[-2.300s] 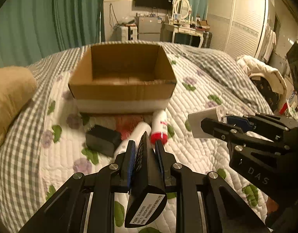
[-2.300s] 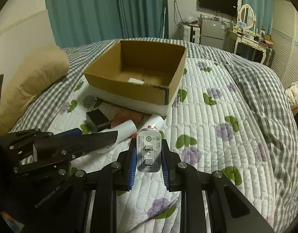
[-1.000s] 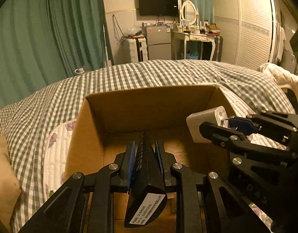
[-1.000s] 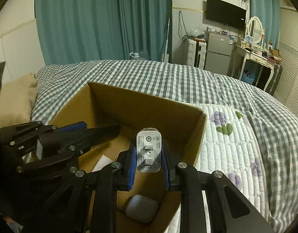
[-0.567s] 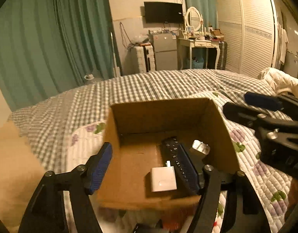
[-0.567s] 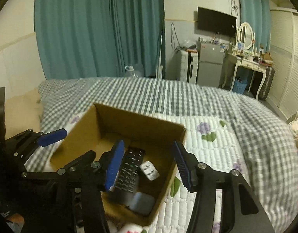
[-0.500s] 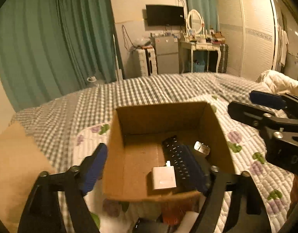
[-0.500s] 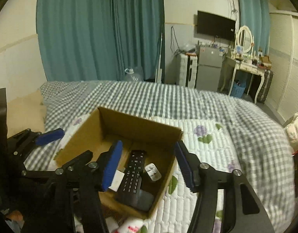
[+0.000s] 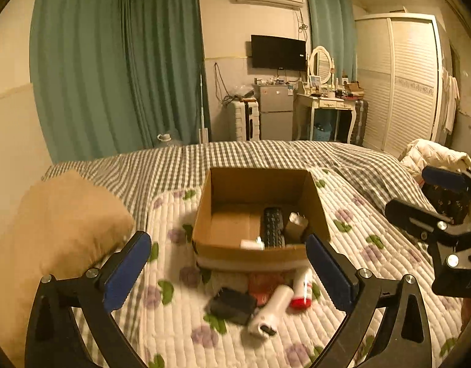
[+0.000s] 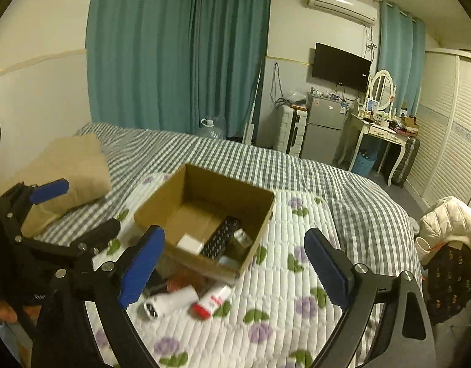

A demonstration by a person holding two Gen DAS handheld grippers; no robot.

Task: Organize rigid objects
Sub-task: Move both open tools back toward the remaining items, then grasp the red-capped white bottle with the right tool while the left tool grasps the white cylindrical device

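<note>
An open cardboard box [image 9: 250,256] stands on the quilted bed. Inside it lie a black remote [image 9: 272,225], a white charger [image 9: 252,244] and a silver plug adapter [image 9: 296,224]. In front of the box lie a white cylinder [image 9: 270,309], a red-and-white tube [image 9: 302,289], a black block [image 9: 232,305] and a red packet [image 9: 263,285]. My left gripper [image 9: 227,242] hangs back from the box, jaws opening wide with nothing between them. My right gripper [image 10: 234,233] does the same, beside it on the right [image 9: 407,189]. The right wrist view shows the remote [image 10: 221,239] and tube [image 10: 212,300].
A tan pillow [image 9: 66,224] lies left of the box. The checked blanket [image 9: 235,156] covers the far side of the bed. A white jacket [image 10: 446,224] hangs over a chair off the bed's right edge. Flowered quilt [image 10: 296,276] stretches right of the box.
Both grippers let go over the box: the remote and the plug adapter now lie inside. Both jaws have spread wide, and both hands have drawn back and up from the box.
</note>
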